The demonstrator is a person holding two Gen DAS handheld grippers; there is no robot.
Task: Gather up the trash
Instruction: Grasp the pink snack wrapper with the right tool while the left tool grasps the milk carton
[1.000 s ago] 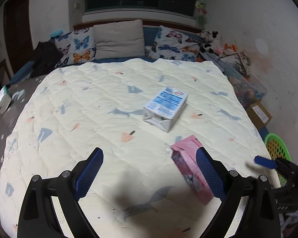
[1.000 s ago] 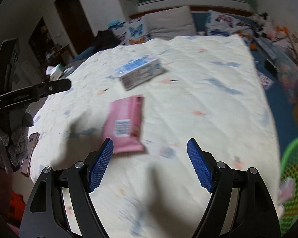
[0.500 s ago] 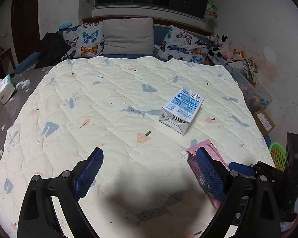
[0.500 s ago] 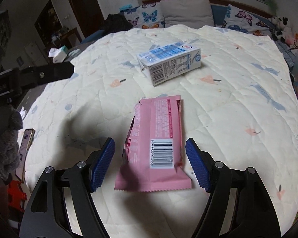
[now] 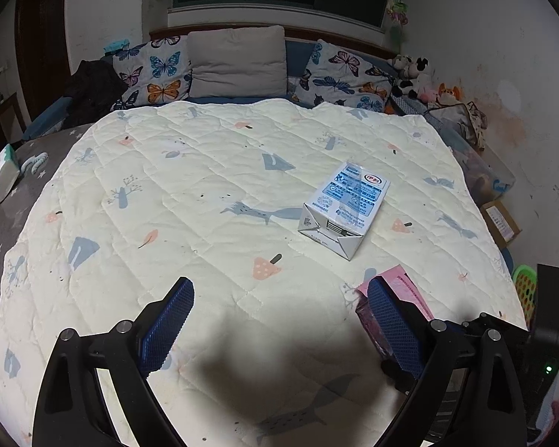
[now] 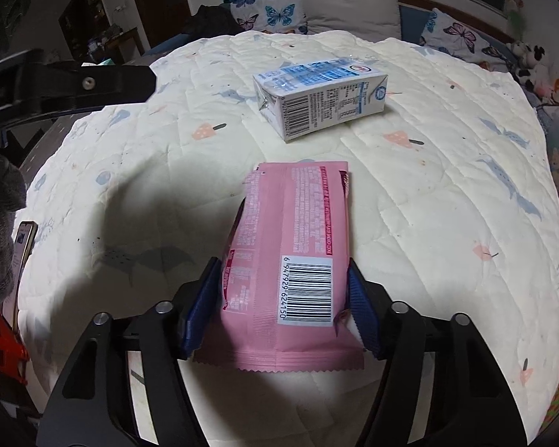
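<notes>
Since a second ago: right gripper (image 6: 283, 305) has come down over the pink wrapper (image 6: 290, 246) and its jaws have just been closing, with the wrapper now sitting between them; before, it lay ahead and left of the pads.
Right jaws: blue pads (image 6: 361, 313) are up against both long edges of the wrapper near its barcode end, so it looks pinched, gripping the pink pack.
Pink wrapper: flat on the cream quilt (image 6: 447, 205), barcode side up, crimped end poking back past the pads toward the camera, the other end stretching out ahead of the jaws.
Milk carton (image 6: 320, 93): lying on its side on the quilt, straight ahead of the right jaws and well beyond the wrapper's far end, not touching it.
Left gripper (image 5: 279, 331): jaws spread wide, nothing between them but bare quilt.
From the left view: carton (image 5: 344, 206) is ahead and to the right of the jaws; the pink wrapper (image 5: 406, 290) peeks out from behind the right-hand pad, outside the gap.
Green basket (image 5: 523, 287): off the bed edge, far to the right of the left jaws.
Pillows (image 5: 238, 61): way ahead at the headboard, butterfly ones on either side of a grey one.
Phone (image 6: 24, 246): at the bed edge, left of the right jaws.
</notes>
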